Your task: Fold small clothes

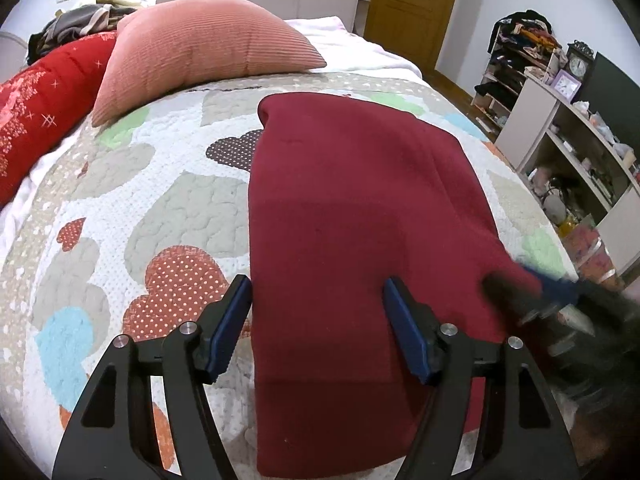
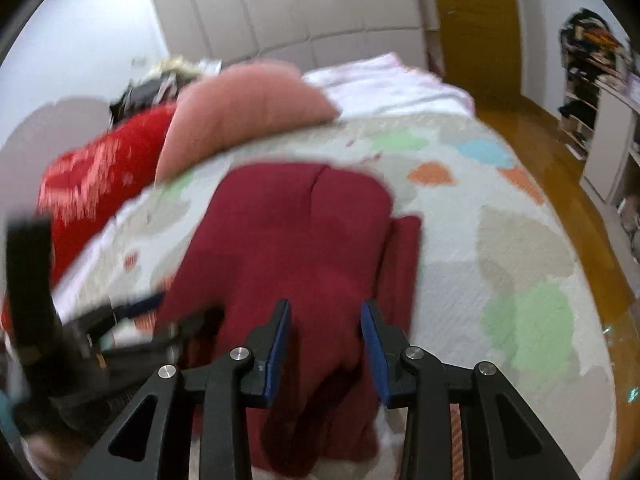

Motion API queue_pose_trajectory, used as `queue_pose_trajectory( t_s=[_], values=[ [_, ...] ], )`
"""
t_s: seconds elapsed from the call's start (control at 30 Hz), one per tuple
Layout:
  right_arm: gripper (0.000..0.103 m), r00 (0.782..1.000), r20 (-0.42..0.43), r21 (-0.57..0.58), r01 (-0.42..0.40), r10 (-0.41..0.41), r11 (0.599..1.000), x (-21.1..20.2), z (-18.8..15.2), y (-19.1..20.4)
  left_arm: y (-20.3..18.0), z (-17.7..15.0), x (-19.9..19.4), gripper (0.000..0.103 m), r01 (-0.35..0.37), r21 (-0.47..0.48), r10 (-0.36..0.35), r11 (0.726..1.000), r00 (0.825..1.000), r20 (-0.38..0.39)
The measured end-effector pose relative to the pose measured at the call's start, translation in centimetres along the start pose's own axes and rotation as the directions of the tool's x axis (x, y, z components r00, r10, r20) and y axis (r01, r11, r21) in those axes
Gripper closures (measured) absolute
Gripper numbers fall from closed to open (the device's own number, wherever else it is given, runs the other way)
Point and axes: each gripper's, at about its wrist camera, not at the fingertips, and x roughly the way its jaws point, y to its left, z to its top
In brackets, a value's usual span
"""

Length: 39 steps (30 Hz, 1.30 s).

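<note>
1. The dark red garment (image 1: 360,240) lies partly folded on the bed's quilt (image 1: 160,200), in front of the pillow (image 1: 208,40)
2. Left gripper (image 1: 316,304) and right gripper (image 2: 325,322) both have fingers spread, holding nothing
3. Pinch both near corners evenly, then lift together so the fold lands square

A dark red garment (image 1: 360,248) lies folded lengthwise, flat on the quilt (image 1: 160,200).
</note>
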Motion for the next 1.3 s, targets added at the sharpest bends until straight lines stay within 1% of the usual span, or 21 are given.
queue_pose_trajectory(
  t_s=[0.07, 0.2, 0.4, 0.5, 0.53, 0.57, 0.6, 0.63, 0.67, 0.7, 0.8, 0.87, 0.97, 1.03, 1.1, 1.13, 1.17, 1.2, 1.23, 1.27, 1.3],
  values=[
    [0.068, 0.998, -0.061, -0.01, 0.035, -0.035, 0.999, 1.9, -1.2, 0.0, -0.2, -0.1, -0.2, 0.034, -0.002, 0.011, 0.002, 1.0, 1.0, -0.017],
    [0.065, 0.999, -0.047, 0.065, -0.01, 0.013, 0.998, 0.8, -1.0, -0.9, -0.1, -0.5, -1.1, 0.034, -0.019, 0.027, 0.019, 0.999, 1.0, -0.009],
    [0.058, 0.999, 0.031, 0.027, 0.036, -0.036, 0.999, -2.0, -1.1, 0.2, 0.1, -0.9, -1.8, 0.034, -0.023, 0.012, 0.024, 1.0, 1.0, -0.014],
    [0.058, 0.998, -0.01, 0.057, 0.063, -0.062, 0.996, -1.0, -1.6, -0.6, 0.2, -1.0, -2.1, 0.034, -0.021, 0.017, 0.021, 1.0, 1.0, -0.014],
    [0.058, 0.999, -0.011, 0.074, 0.047, -0.046, 0.996, -0.9, -1.6, -0.9, 0.5, -0.9, -2.2, 0.034, -0.017, 0.013, 0.017, 1.0, 1.0, -0.012],
    [0.058, 1.0, -0.001, 0.095, 0.026, -0.026, 0.995, -1.1, -1.6, -1.2, 0.8, -0.9, -2.4, 0.034, -0.005, 0.003, 0.005, 1.0, 1.0, -0.008],
    [0.054, 1.0, 0.011, 0.11, 0.012, -0.014, 0.994, -1.2, -1.5, -1.5, 1.3, -0.8, -2.5, 0.034, 0.014, -0.014, -0.014, 1.0, 1.0, -0.005],
    [0.041, 1.0, 0.027, 0.126, 0.01, -0.014, 0.992, -1.4, -1.4, -1.9, 1.9, -0.7, -2.5, 0.034, 0.039, -0.036, -0.039, 0.999, 0.999, -0.002],
    [0.023, 0.999, 0.038, 0.136, 0.021, -0.026, 0.99, -1.5, -1.4, -2.2, 2.7, -0.5, -2.3, 0.034, 0.071, -0.07, -0.072, 0.995, 0.997, -0.002],
    [0.018, 0.998, 0.052, 0.152, 0.033, -0.041, 0.988, -1.5, -1.3, -2.6, 3.6, -0.3, -2.0, 0.034, 0.108, -0.117, -0.109, 0.987, 0.994, -0.008],
    [0.017, 0.999, 0.045, 0.198, 0.02, -0.03, 0.98, -0.4, -0.8, -3.9, 5.2, 0.2, -0.3, 0.033, 0.173, -0.209, -0.186, 0.963, 0.982, -0.044],
    [0.017, 1.0, 0.02, 0.224, 0.004, -0.008, 0.975, 1.1, -0.3, -4.9, 5.5, 0.4, 0.8, 0.024, 0.202, -0.23, -0.219, 0.952, 0.975, -0.047],
    [0.014, 0.996, 0.0, 0.294, -0.082, 0.086, 0.952, 3.6, 0.3, -6.4, 5.1, 0.6, 2.4, 0.019, 0.234, -0.234, -0.252, 0.944, 0.967, -0.047],
    [0.014, 0.991, 0.008, 0.319, -0.13, 0.135, 0.939, 4.9, 0.8, -6.8, 4.6, 0.8, 3.8, 0.018, 0.275, -0.237, -0.298, 0.932, 0.952, -0.07],
    [0.014, 0.988, 0.024, 0.312, -0.15, 0.15, 0.938, 5.7, 1.3, -6.8, 4.2, 0.9, 4.3, 0.016, 0.287, -0.236, -0.309, 0.928, 0.949, -0.062],
    [0.029, 0.988, 0.027, 0.307, -0.152, 0.151, 0.939, 5.9, 1.5, -6.6, 4.0, 1.0, 4.4, 0.016, 0.287, -0.222, -0.308, 0.932, 0.949, -0.065],
    [0.048, 0.986, 0.03, 0.302, -0.168, 0.167, 0.938, 6.0, 1.6, -6.3, 3.6, 1.2, 4.2, 0.028, 0.293, -0.201, -0.312, 0.935, 0.948, -0.069],
    [0.049, 0.984, 0.029, 0.3, -0.175, 0.175, 0.938, 5.8, 1.8, -5.9, 3.5, 1.3, 3.9, 0.033, 0.305, -0.197, -0.323, 0.932, 0.944, -0.069],
    [0.058, 0.988, 0.027, 0.285, -0.153, 0.151, 0.946, 5.5, 2.0, -5.4, 3.4, 1.4, 3.2, 0.041, 0.296, -0.188, -0.312, 0.937, 0.948, -0.064],
    [0.062, 0.991, 0.026, 0.259, -0.133, 0.131, 0.957, 5.0, 2.2, -4.8, 3.4, 1.4, 2.6, 0.047, 0.29, -0.174, -0.304, 0.941, 0.951, -0.06],
    [0.066, 0.993, 0.03, 0.234, -0.121, 0.117, 0.965, 4.4, 2.4, -4.2, 3.3, 1.4, 1.7, 0.049, 0.285, -0.15, -0.296, 0.947, 0.954, -0.055]
  ],
)
